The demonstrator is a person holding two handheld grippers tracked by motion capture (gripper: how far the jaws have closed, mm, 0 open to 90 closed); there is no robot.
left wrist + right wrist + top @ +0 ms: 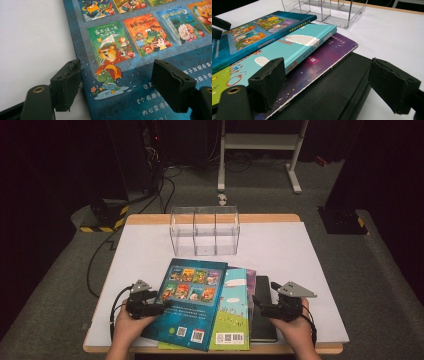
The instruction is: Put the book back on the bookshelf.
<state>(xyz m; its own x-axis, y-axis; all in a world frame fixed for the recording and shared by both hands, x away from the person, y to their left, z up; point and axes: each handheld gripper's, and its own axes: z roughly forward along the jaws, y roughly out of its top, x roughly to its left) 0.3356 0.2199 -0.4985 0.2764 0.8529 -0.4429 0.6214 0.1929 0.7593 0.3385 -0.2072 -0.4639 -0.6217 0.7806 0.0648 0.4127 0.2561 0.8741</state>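
Resting at the left edge of a stack of books, the left gripper (150,304) sits low over the white table (310,270), held in the person's left hand (127,322). Its jaws stand apart and straddle the left edge of the dark blue book (190,302), clamping nothing; in the left gripper view one jaw is over the table and the other over the blue cover. That top book lies slanted across a turquoise book (234,312), which lies on a purple book (329,53) and a black book (263,310) at the bottom. Behind the stack stands a clear plastic rack (204,231) with three compartments. At the right side of the stack, the right gripper (265,309) has its jaws spread wide around the black book's corner without pressing on it.
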